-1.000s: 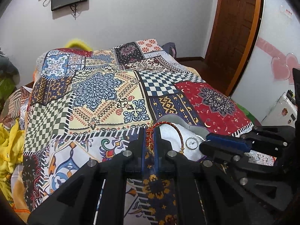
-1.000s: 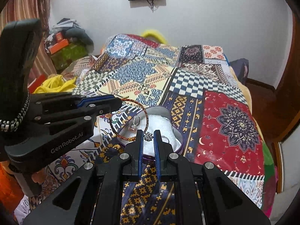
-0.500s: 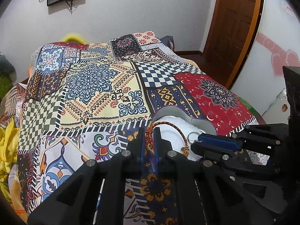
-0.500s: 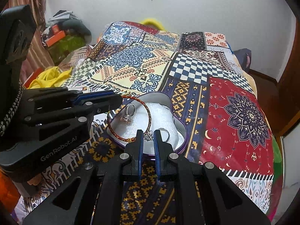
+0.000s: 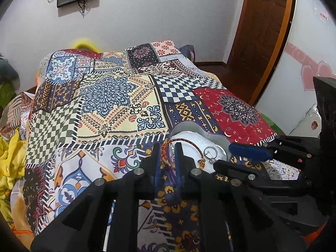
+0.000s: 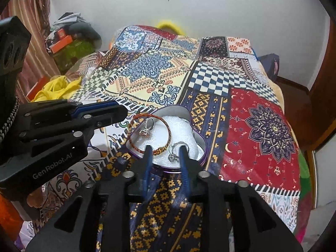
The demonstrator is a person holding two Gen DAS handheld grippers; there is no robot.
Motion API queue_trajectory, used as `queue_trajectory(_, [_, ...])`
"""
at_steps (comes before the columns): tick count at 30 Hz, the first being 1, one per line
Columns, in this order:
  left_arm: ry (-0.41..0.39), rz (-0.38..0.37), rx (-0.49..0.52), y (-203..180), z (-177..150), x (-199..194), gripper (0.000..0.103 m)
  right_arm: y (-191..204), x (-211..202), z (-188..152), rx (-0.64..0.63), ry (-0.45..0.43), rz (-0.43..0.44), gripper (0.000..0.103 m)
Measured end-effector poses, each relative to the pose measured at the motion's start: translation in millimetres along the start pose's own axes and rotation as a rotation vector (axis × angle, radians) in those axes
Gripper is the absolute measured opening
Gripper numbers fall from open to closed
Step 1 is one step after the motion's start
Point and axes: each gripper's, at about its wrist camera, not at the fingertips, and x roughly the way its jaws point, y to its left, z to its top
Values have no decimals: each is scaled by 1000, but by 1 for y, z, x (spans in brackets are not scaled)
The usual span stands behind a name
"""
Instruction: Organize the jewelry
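Heart-shaped box at 12 o'clock of right gripper, fingers apart around silver ring; left gripper lightly closed on red bangle lying in box.
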Motion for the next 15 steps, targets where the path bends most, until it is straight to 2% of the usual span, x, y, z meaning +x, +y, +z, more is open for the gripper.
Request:
queue_trajectory(2, [-11, 2, -4, 0, 0, -9, 18, 1, -8, 0, 0, -17, -6, 38])
queue_trajectory(6, [-27, 6, -14, 2, -1, -25, 22, 3, -23, 1, 4, -45, -14, 38])
queue_trajectory(9, [-45, 10, -20, 2, -2, -39, 28, 5, -34, 1, 6, -65, -20, 38])
queue_trajectory(15, [-67, 18, -22, 1, -8, -64, 29, 9, -52, -3, 14, -96, -30, 38])
